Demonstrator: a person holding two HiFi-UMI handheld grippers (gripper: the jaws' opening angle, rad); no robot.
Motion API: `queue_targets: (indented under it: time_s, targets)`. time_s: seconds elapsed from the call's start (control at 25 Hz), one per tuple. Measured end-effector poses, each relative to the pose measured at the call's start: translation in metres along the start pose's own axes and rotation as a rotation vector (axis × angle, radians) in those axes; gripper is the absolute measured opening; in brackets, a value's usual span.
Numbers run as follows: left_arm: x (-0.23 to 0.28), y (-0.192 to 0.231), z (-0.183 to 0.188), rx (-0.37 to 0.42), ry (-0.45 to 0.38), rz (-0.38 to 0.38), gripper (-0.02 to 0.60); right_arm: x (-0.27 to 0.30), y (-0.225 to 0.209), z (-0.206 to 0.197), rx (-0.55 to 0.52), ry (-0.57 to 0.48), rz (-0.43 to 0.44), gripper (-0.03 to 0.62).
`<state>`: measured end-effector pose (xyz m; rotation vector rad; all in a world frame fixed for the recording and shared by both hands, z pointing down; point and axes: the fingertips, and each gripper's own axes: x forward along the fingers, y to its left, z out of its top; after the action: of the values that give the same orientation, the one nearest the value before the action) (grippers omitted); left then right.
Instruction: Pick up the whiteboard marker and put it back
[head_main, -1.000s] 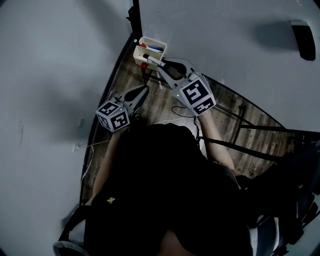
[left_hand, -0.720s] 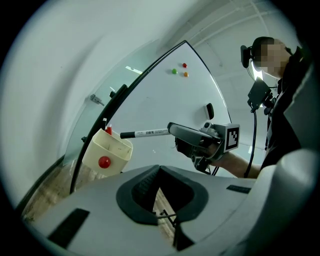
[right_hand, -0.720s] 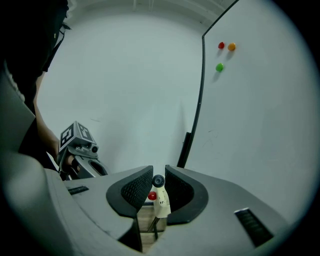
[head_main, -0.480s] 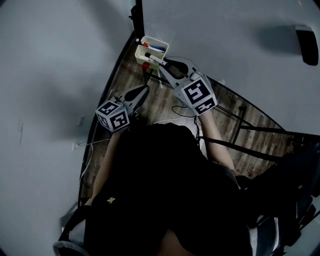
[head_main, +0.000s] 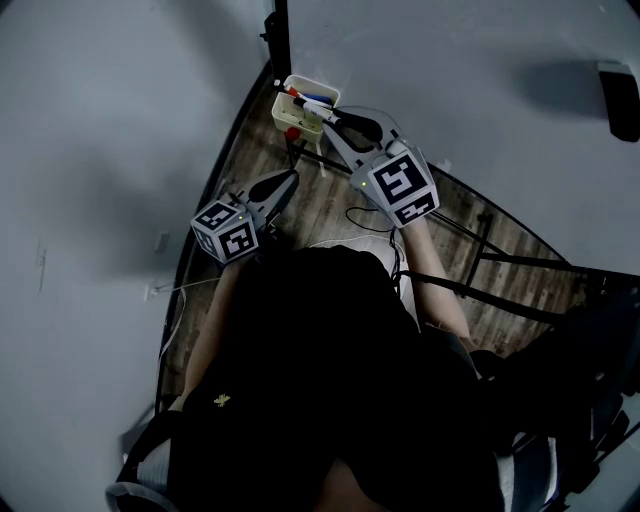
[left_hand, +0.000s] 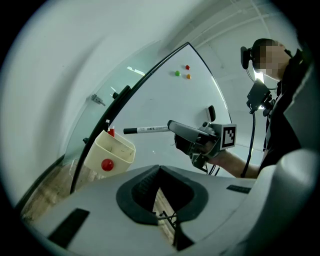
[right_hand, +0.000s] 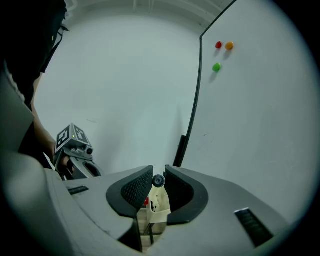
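Whiteboard was on the right with pale wall beside it and wood floor below. Person in dark clothes filled the lower head view. Black stand legs crossed the floor under the board. Cream holder hung low on the board's black-framed side edge, red dot on its front, a red-capped pen sticking up inside.

Left gripper was held back, well apart from the holder, jaws closed together with nothing between them. Nothing stood between the right gripper and the holder.

Right gripper clamped one end of the marker, narrow gap. Marker lay roughly level, with a white barrel, dark print and a black cap, its cap end just above the holder's rim. From the right gripper view only its round end showed between the pads.

Three small magnets sat near the board's top edge: red, orange, green.
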<state>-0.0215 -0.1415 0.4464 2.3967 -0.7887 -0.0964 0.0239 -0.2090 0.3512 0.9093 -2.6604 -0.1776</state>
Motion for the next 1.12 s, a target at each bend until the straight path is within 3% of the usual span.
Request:
queue_targets:
  time_s: [0.56,1.12]
  targets:
    - [-0.02,0.034,0.016,0.006,-0.011,0.012,0.006,0.037,-0.023,-0.005,0.016,0.015,-0.035,0.074]
    - [-0.021,0.033,0.026,-0.005,-0.028,0.033,0.006,0.047,-0.046,-0.031,0.08,0.048,-0.028,0.074]
